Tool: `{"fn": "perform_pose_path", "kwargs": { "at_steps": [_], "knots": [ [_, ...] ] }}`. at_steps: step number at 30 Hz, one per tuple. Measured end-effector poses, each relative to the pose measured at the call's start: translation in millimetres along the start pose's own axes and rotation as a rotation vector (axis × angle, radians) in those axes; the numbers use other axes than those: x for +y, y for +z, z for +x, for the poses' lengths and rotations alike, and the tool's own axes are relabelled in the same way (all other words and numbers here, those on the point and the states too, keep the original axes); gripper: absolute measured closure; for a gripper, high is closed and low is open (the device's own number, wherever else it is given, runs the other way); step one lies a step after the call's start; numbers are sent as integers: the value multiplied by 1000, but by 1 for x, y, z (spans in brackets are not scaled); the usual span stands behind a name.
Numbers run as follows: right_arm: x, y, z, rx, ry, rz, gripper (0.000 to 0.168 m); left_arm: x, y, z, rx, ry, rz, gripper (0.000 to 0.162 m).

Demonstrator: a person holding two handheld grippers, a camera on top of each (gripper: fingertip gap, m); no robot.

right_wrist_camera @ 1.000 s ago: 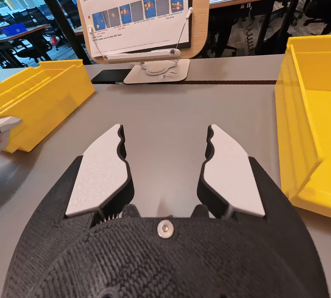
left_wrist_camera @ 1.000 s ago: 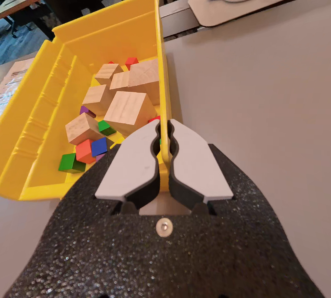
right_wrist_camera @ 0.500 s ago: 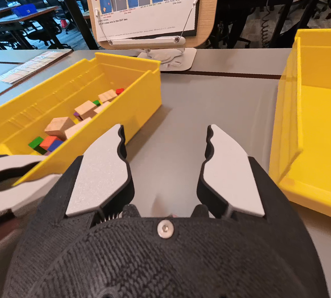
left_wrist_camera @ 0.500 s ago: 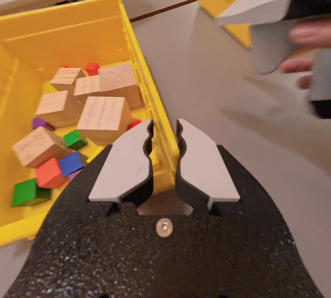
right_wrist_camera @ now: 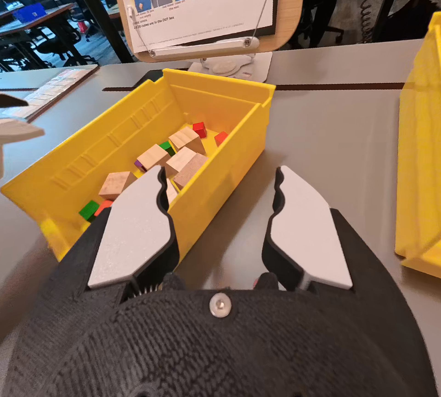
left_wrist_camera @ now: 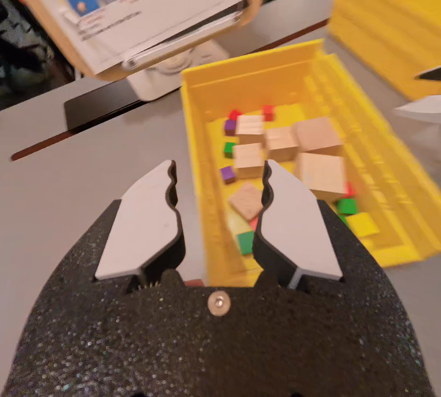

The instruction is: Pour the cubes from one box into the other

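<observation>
A yellow box (left_wrist_camera: 250, 70) rests on the grey table and holds several wooden cubes (left_wrist_camera: 319, 170) and small coloured cubes (left_wrist_camera: 229, 149). My left gripper (left_wrist_camera: 219, 167) is open, and the box's left wall runs between its fingers. The box also shows in the right wrist view (right_wrist_camera: 214, 196) with its wooden cubes (right_wrist_camera: 152, 156). My right gripper (right_wrist_camera: 219, 182) is open, with the box's right wall between its fingers. A second yellow box (right_wrist_camera: 420, 146) stands to the right, apart; its inside is mostly out of view. It also shows in the left wrist view (left_wrist_camera: 386, 15).
An instruction board on a white stand (right_wrist_camera: 202, 3) stands right behind the box. A black pad (left_wrist_camera: 100, 103) lies to the left of the stand. A sheet of paper (right_wrist_camera: 52, 89) lies at the far left. Desks and chairs stand beyond the table.
My left gripper let go of the box's right wall, opened and came round to its left wall. The box slid toward the table's middle. My right gripper closed in on its right wall.
</observation>
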State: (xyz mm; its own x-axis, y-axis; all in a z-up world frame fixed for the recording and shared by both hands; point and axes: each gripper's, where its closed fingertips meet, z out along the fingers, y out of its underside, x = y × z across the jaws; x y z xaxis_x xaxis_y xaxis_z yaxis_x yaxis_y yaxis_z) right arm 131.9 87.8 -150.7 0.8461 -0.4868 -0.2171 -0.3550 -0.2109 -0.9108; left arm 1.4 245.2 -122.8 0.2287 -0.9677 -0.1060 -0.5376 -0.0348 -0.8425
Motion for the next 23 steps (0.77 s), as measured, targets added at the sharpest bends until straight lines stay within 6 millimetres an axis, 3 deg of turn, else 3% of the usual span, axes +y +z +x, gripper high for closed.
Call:
{"fn": "perform_pose_path", "kwargs": {
  "at_steps": [1,3,4,6,12,16,17,19,20,21,23],
  "knots": [
    [1,5,-3,8,3,-3,79,4,10,-18,-11,-2,-48,94],
    [6,16,-6,5,26,-32,87,17,30,-34,21,-13,-156,98],
    [7,21,-4,15,37,-33,106,24,40,-32,67,-7,-197,102],
    [11,27,2,38,77,-65,114,34,58,-30,110,-19,-247,103],
    [4,22,-6,41,102,-58,122,49,88,-12,207,-51,-330,109],
    [5,24,-7,44,120,-92,129,53,96,-13,198,-32,-351,114],
    [2,21,-12,20,137,-88,128,52,96,-11,210,-33,-349,115],
    [-4,17,-22,-15,136,-51,111,50,96,-9,221,-27,-340,115],
    [-2,17,-24,-7,118,-60,113,50,96,-9,221,-21,-338,116],
    [2,21,-22,14,90,-74,116,50,96,-8,224,-16,-337,116],
    [12,34,-16,52,119,-111,99,51,99,-8,223,-8,-338,117]
  ]
}}
